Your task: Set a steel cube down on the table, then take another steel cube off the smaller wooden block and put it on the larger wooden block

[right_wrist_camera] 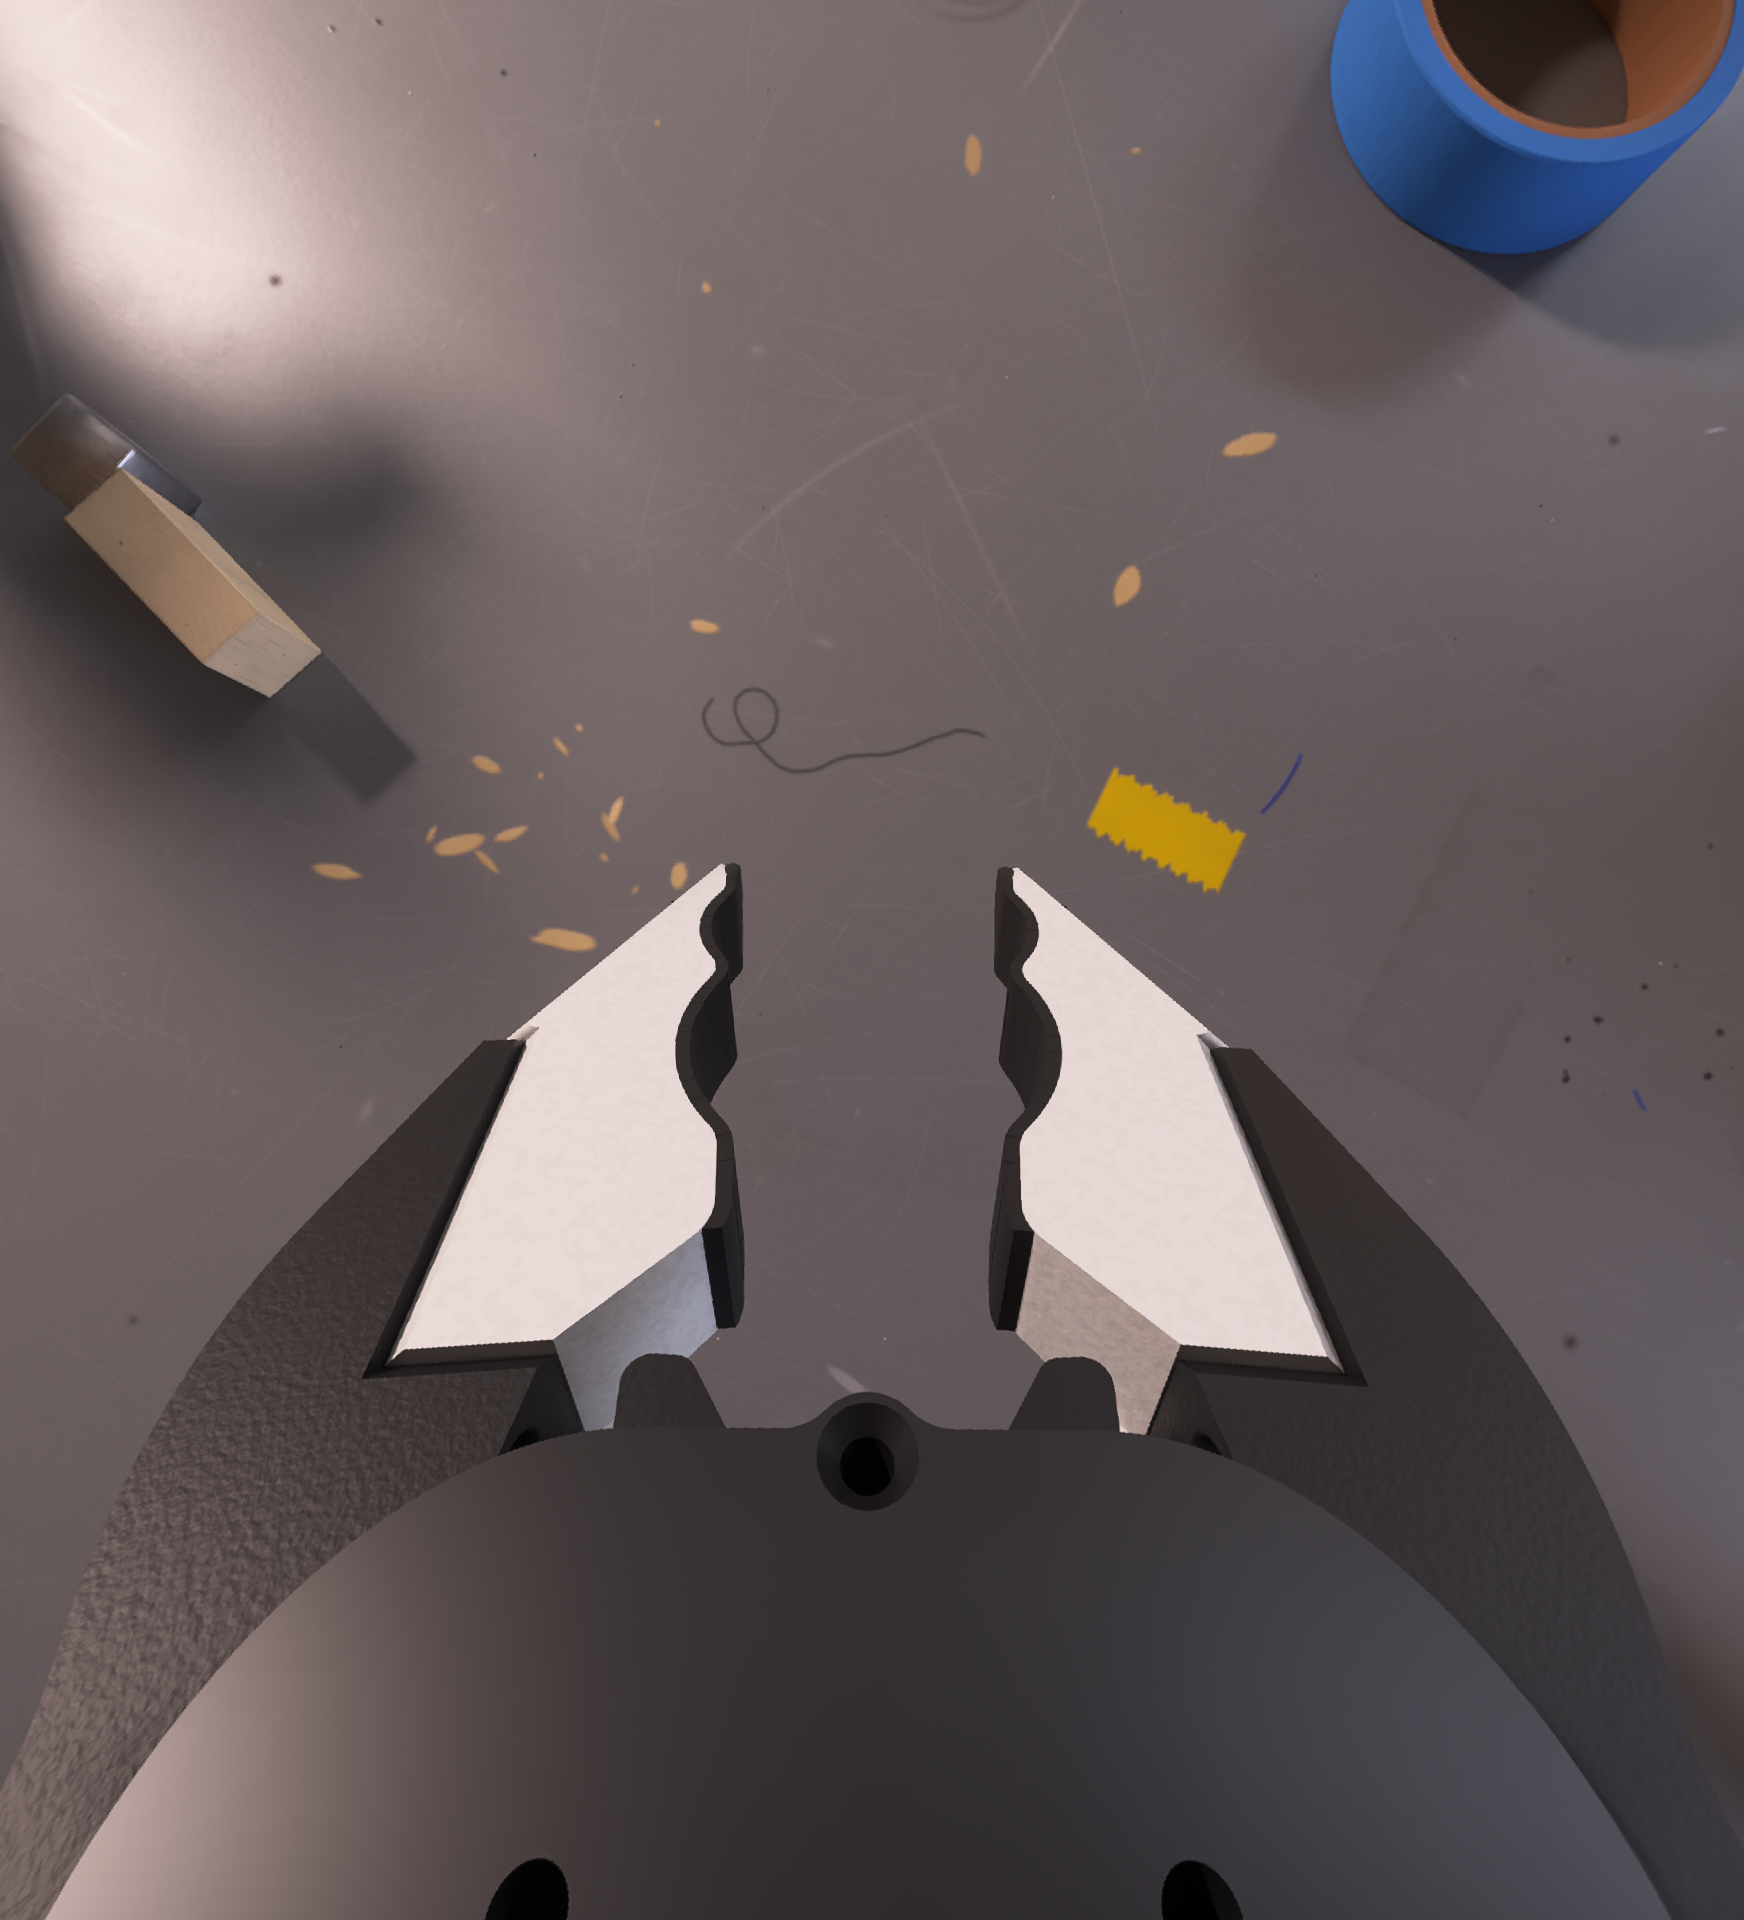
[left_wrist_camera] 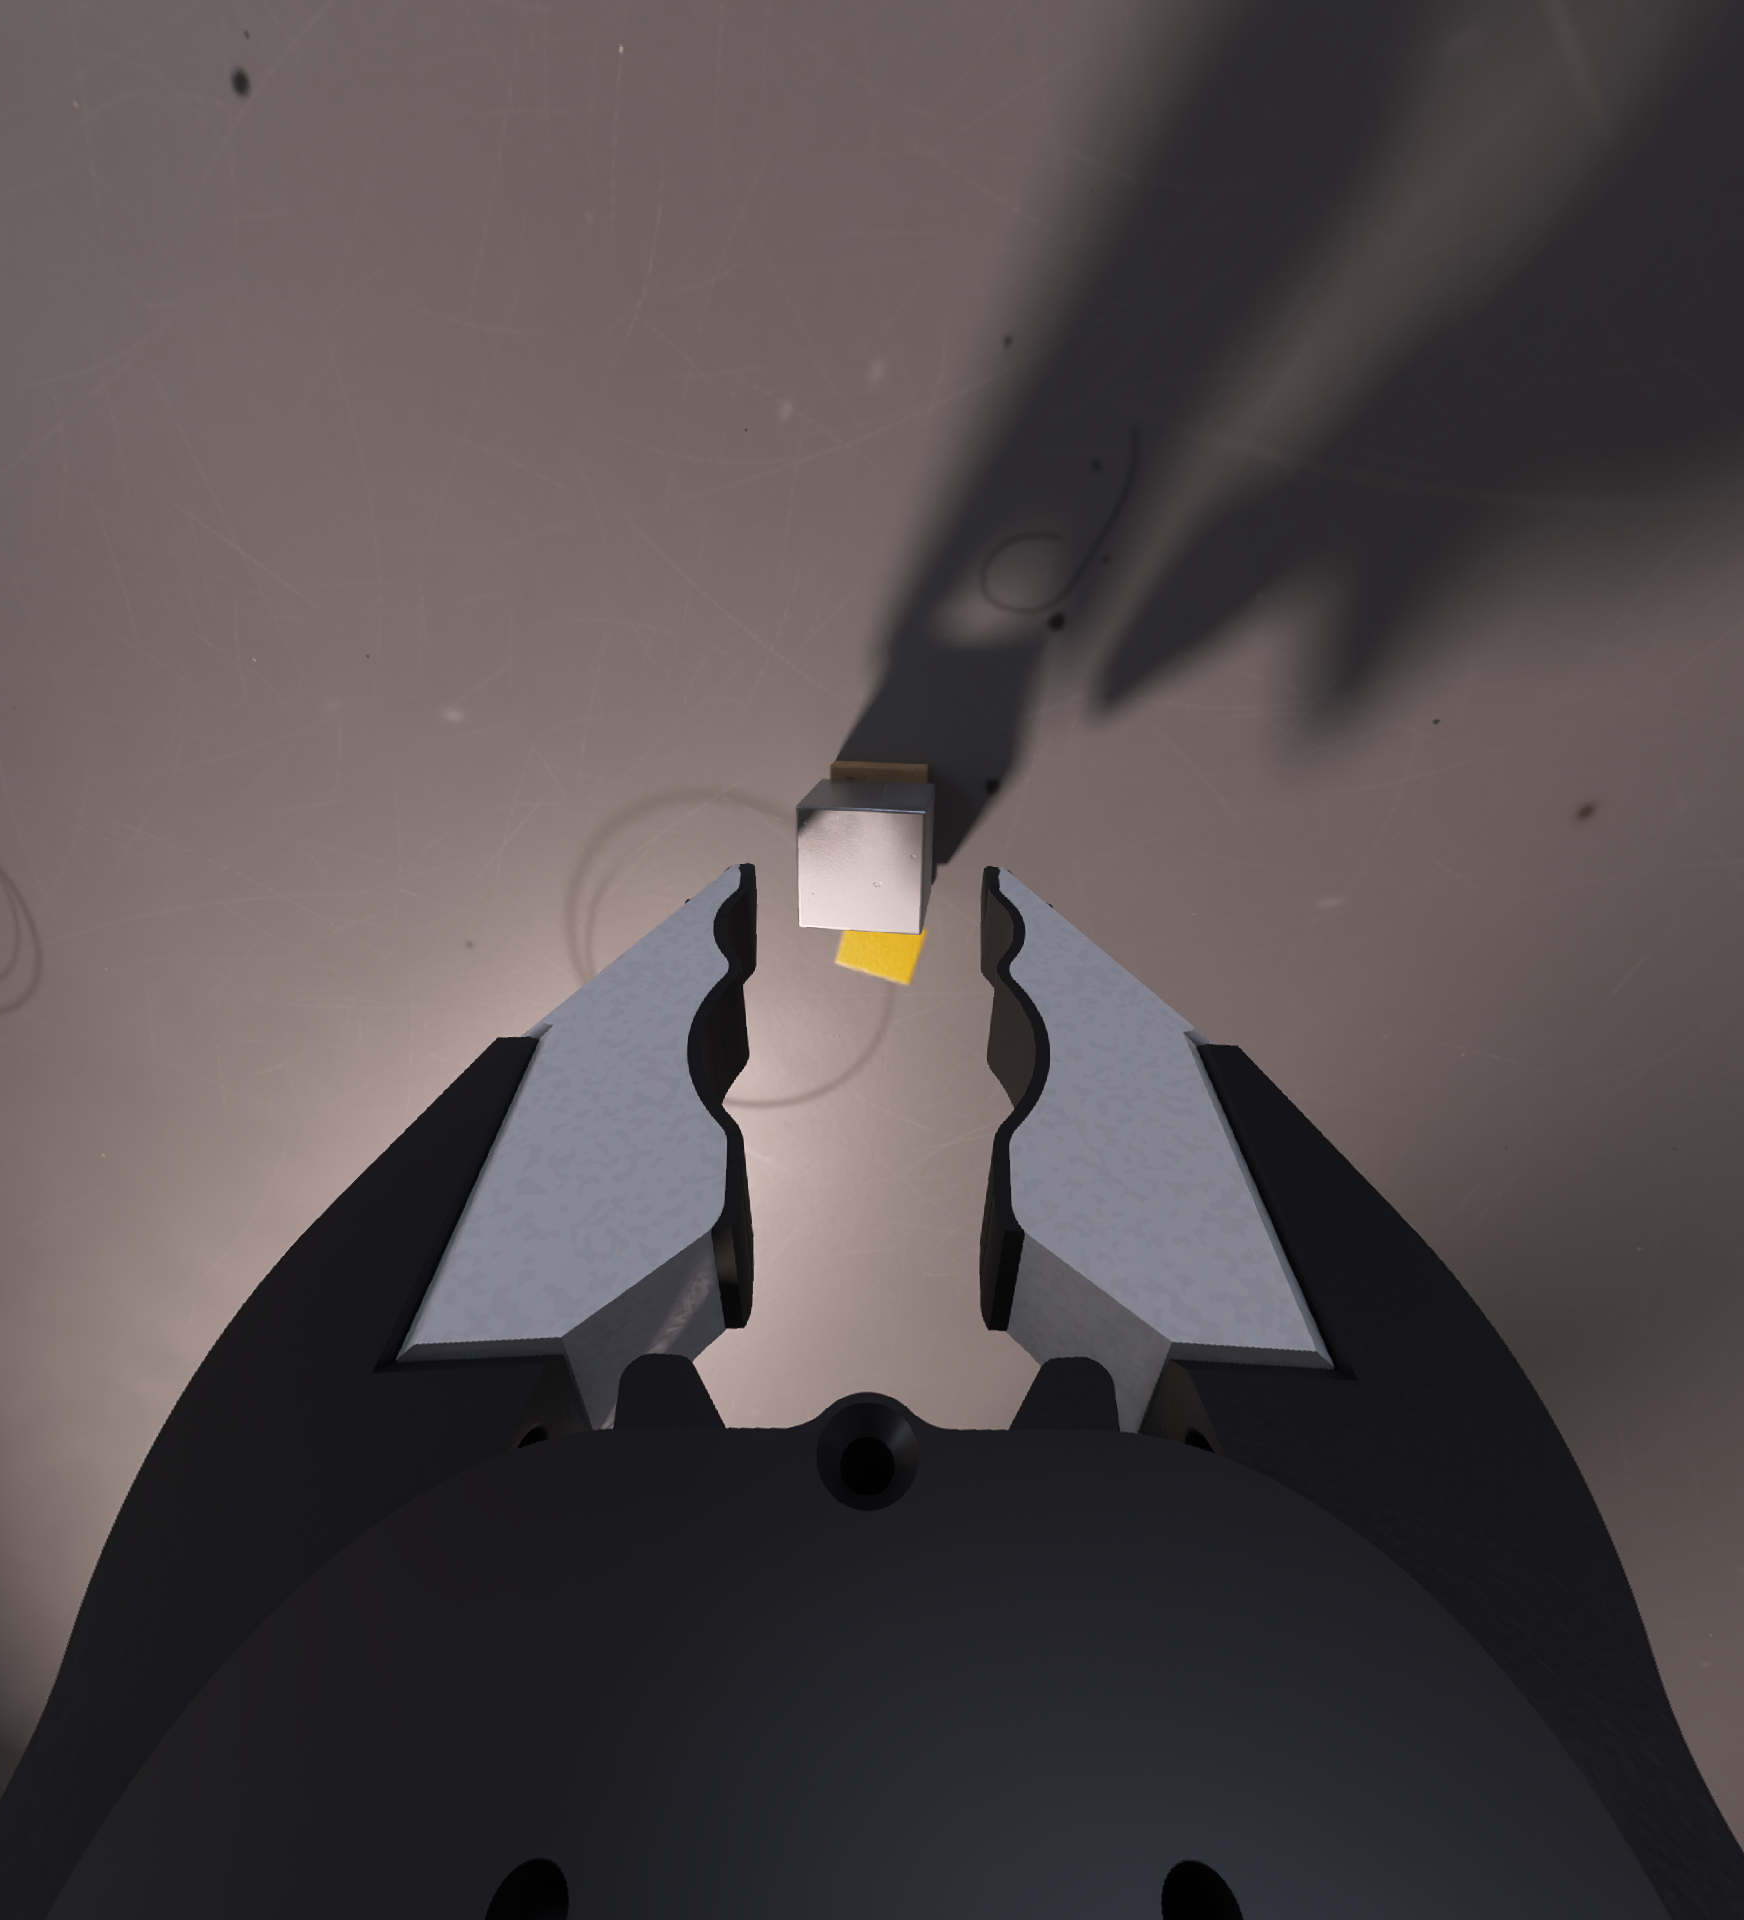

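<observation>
In the left wrist view a shiny steel cube [left_wrist_camera: 863, 868] lies straight ahead, just beyond my open left gripper [left_wrist_camera: 870, 873], in line with the gap between the tips. A thin strip of a wooden block [left_wrist_camera: 878, 771] shows at the cube's far edge; the rest is hidden under the cube. In the right wrist view a pale wooden block [right_wrist_camera: 182, 582] stands out at the left, with a dark steel cube [right_wrist_camera: 83, 452] at its far end. My right gripper [right_wrist_camera: 868, 873] is open and empty above the grey table [right_wrist_camera: 847, 416], well to the right of that block.
A yellow scrap [left_wrist_camera: 878, 956] shows at the cube's near edge. The right wrist view has a yellow jagged scrap [right_wrist_camera: 1164, 831], a blue tape roll [right_wrist_camera: 1533, 114] at the top right, scattered wood shavings [right_wrist_camera: 457, 844] and a dark thread [right_wrist_camera: 826, 743].
</observation>
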